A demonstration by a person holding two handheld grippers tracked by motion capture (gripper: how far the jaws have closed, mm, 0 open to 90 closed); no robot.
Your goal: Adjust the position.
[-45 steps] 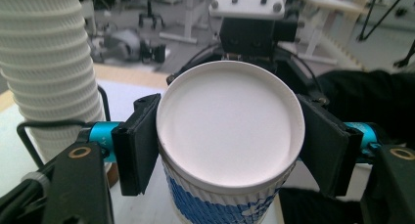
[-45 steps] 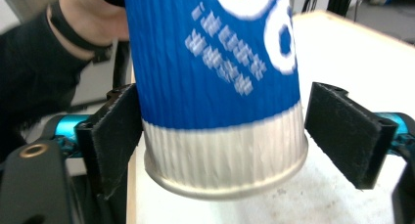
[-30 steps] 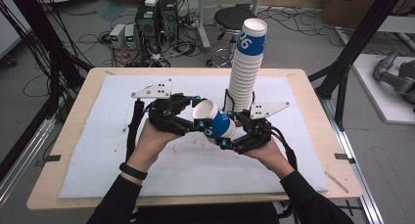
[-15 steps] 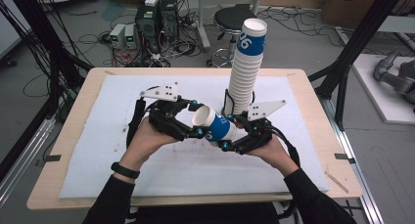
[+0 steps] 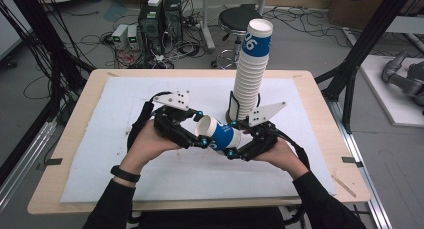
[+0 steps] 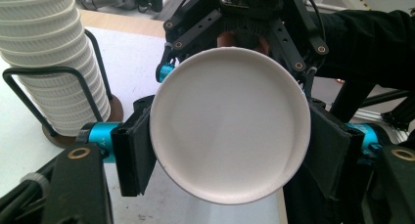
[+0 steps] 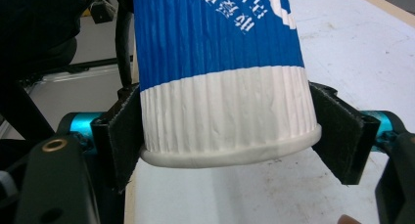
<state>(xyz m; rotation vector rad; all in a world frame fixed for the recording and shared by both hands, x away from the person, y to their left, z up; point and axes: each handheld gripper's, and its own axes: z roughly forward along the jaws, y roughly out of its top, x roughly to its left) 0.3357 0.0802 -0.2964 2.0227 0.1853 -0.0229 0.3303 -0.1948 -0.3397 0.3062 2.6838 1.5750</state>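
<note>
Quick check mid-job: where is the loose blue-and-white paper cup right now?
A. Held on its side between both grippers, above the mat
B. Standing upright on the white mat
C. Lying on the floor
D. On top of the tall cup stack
A: the paper cup lies sideways above the mat, with the left gripper and the right gripper each closed on it, beside the cup stack.

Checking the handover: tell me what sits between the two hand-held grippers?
In the high view, a blue-and-white paper cup spans the left hand-held gripper and right hand-held gripper.

Cup stack (image 5: 251, 74) blocks behind; white mat (image 5: 100, 114) open leftward.
</note>
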